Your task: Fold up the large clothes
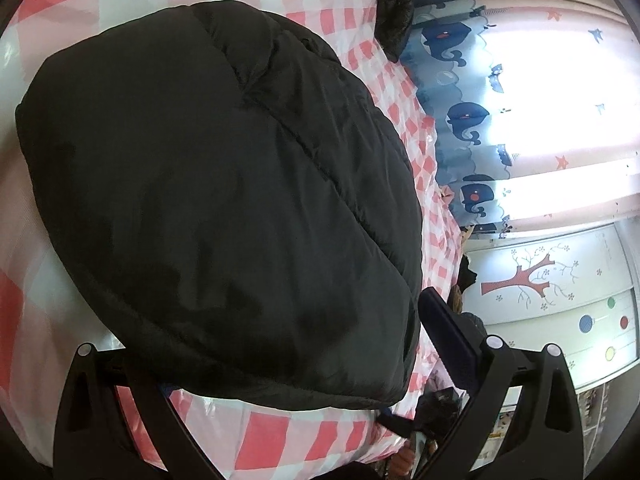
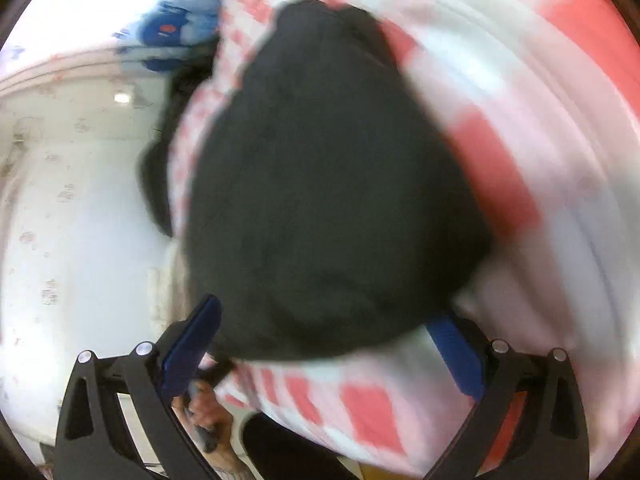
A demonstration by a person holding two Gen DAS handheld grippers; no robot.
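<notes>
Left wrist view: black puffer jacket [image 1: 224, 200] lies as a compact folded bundle on the pink checked cloth [image 1: 264, 436], straight ahead of the left claw [image 1: 280, 360].
Left claw: released, fingers spread wide either side of the bundle's near edge.
Right wrist view: blurred; jacket [image 2: 328, 200] ahead of the right claw [image 2: 320, 356], also released, blue pads [image 2: 192, 344] flanking the near edge.
Progress: folding looks essentially finished; perhaps only tidying left.
</notes>
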